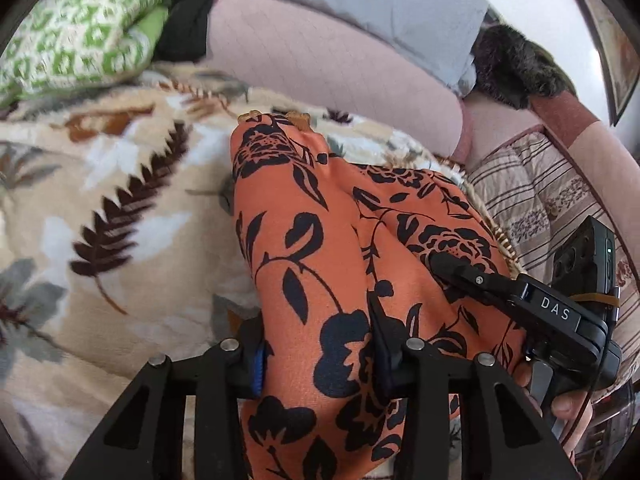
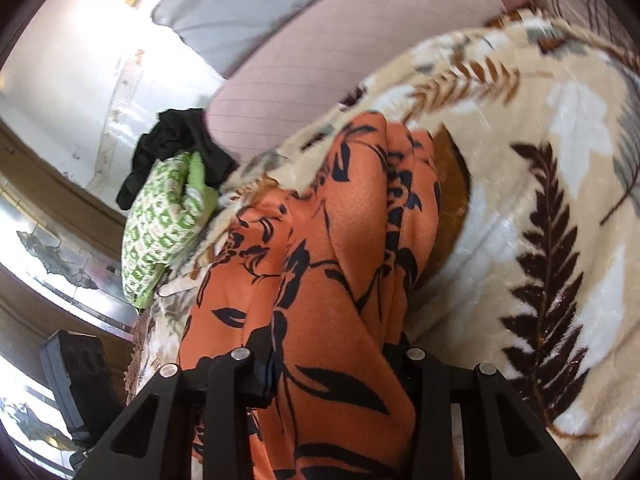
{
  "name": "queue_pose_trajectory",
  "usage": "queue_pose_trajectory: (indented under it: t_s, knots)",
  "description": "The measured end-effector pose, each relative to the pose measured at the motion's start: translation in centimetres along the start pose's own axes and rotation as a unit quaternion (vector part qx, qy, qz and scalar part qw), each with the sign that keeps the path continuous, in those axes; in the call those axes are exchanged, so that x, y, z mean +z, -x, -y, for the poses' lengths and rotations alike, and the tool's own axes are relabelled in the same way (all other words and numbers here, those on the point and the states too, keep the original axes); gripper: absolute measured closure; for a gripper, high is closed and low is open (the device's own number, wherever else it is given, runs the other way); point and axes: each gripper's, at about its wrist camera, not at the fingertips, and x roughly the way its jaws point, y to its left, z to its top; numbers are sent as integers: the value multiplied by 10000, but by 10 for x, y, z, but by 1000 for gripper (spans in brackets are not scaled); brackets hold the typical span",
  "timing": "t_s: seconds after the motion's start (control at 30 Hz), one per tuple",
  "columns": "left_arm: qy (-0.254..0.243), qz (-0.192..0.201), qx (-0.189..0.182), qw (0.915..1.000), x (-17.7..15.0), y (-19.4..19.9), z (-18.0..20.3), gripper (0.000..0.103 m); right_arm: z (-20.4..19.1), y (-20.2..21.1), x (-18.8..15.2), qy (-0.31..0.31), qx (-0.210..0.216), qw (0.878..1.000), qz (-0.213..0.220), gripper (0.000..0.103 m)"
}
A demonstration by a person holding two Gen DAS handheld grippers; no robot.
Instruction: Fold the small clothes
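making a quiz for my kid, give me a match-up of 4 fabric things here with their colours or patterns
Things:
1. garment held in both grippers
2. blanket beneath it
3. folded cloth on the pile
4. cushion behind

Looks:
a. plain pink
b. green and white pattern
c. orange with black flowers
d. beige with brown leaves

Pairs: 1-c, 2-d, 3-b, 4-a

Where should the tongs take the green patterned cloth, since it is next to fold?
Grip the green patterned cloth at its plain green edge, which sticks up beside the black garment. Come from above on the blanket side: the bundle lies bunched near the blanket's edge, so that raised edge probably offers the clearest hold.
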Motion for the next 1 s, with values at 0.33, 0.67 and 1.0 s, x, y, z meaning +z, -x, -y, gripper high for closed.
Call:
queue_pose_trajectory:
  t_s: [0.33, 0.67, 1.0]
  knots:
    - [-229, 647, 268, 9973, -17, 91, -9, 61, -75, 36, -22, 524, 544, 9963, 404, 64]
    - [-85, 338, 694, 9970, -64, 116, -27, 61, -90, 47, -87, 276, 620, 9971, 338, 65]
    - [-25, -311, 1474, 9886, -100, 85, -44, 41, -32, 8, -140, -288, -471, 9977, -384, 37]
